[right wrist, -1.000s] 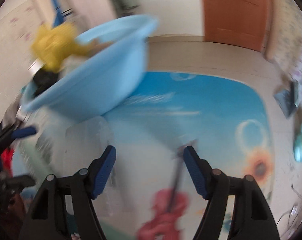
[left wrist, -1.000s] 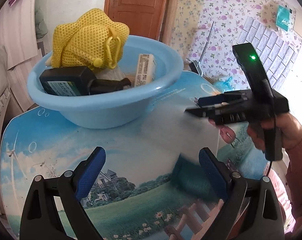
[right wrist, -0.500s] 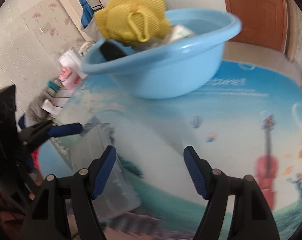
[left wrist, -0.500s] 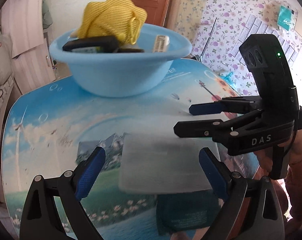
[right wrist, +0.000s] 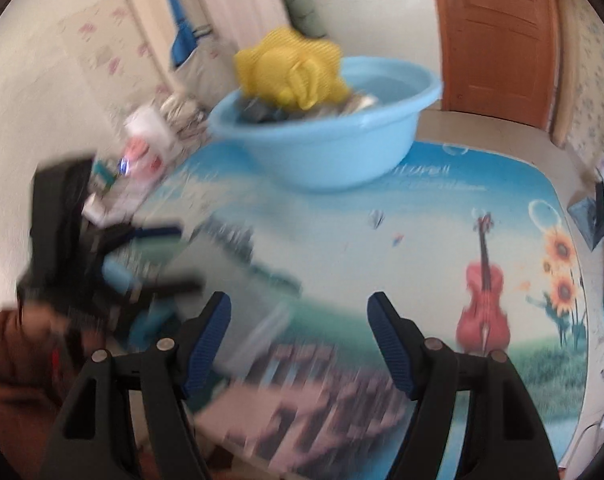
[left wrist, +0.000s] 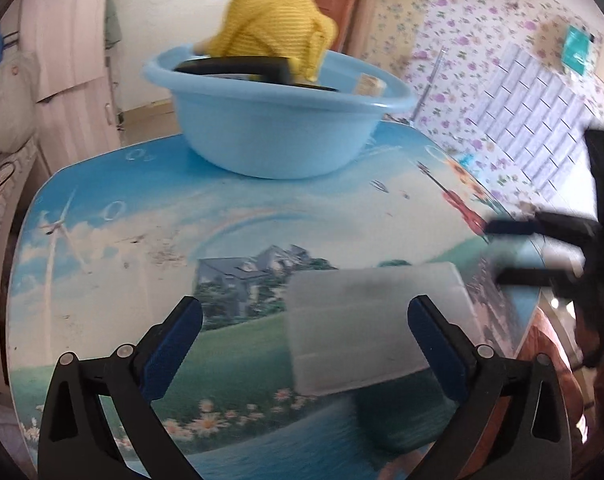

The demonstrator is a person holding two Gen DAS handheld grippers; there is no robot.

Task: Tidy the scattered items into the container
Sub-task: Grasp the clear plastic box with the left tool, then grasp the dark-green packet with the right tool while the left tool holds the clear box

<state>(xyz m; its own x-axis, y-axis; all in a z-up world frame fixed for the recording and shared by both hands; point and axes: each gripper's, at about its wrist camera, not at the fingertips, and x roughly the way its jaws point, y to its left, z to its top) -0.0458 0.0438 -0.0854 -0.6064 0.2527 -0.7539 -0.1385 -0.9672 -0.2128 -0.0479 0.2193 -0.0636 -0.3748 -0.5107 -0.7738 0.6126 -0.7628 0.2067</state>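
Both hand-held grippers hover low over the near end of a round-cornered table (left wrist: 114, 240) printed with a blue-sky landscape. Seen from its own camera, the left gripper (left wrist: 304, 330) has its black arms and blue-padded fingers spread wide, with nothing between them touching the pads. The right gripper (right wrist: 298, 326) is likewise spread wide and empty in its own view; from the left camera it shows as a blurred black shape at the right edge of the table, held by a hand that is mostly hidden.

A large light-blue plastic basin (left wrist: 278, 136) stands at the far end of the table, well apart from both grippers. Heaped above its rim is a yellow mesh pouch (left wrist: 276, 30). Beside it in the basin lie a black box-shaped item (left wrist: 238, 67) and a small pale carton (left wrist: 370, 82), only partly visible over the rim.

A translucent whitish flat rectangular box (left wrist: 372, 324) lies on the table near its front right edge, just ahead of the left gripper's right finger. Under its near edge a dark teal shape shows, too blurred to identify.

Behind the table are a brown wooden door (right wrist: 498, 36) and floral wallpaper (left wrist: 482, 64).
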